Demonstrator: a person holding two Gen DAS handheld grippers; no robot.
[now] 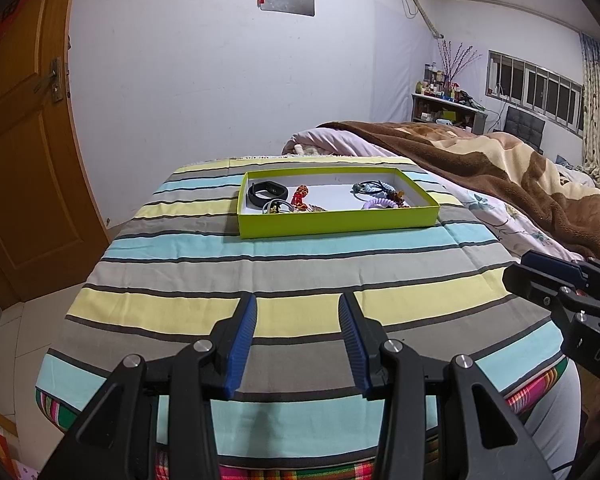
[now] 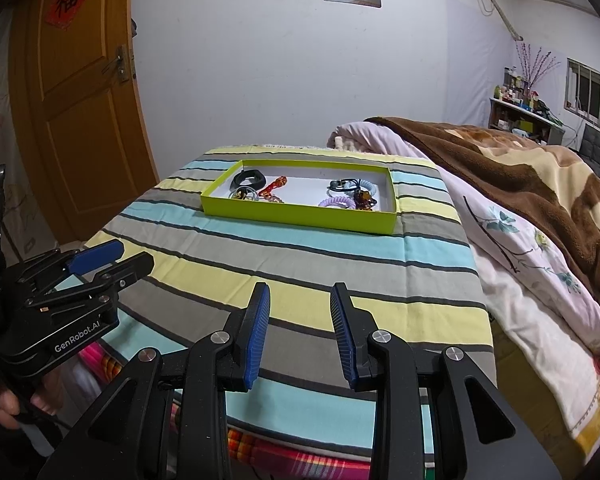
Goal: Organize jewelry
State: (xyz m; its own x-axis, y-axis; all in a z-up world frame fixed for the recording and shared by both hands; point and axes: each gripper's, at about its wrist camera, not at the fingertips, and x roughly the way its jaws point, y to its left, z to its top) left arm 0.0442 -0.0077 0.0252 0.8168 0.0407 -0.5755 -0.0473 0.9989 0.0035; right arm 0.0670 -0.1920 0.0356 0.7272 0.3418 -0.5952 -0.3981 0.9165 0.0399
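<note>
A shallow lime-green box (image 1: 336, 222) (image 2: 300, 214) with a white floor sits on the far part of a striped bedcover. Inside on the left lie a black wristband (image 1: 267, 192) (image 2: 249, 179), a red beaded charm (image 1: 300, 196) (image 2: 274, 185) and a small hair tie (image 1: 278, 207). On the right lie dark and blue hair ties (image 1: 370, 189) (image 2: 346, 186), a purple coil band (image 1: 376, 203) (image 2: 336, 203) and a brown bead piece (image 2: 365, 199). My left gripper (image 1: 297, 300) is open and empty above the near cover. My right gripper (image 2: 300, 290) is open and empty, also well short of the box.
The striped cover (image 1: 300, 264) drapes a raised surface with edges falling away left and front. A brown blanket (image 1: 500, 168) and floral quilt (image 2: 520, 248) lie to the right. A wooden door (image 1: 24, 140) stands at left. The other gripper shows at each view's side (image 1: 556, 284) (image 2: 96, 268).
</note>
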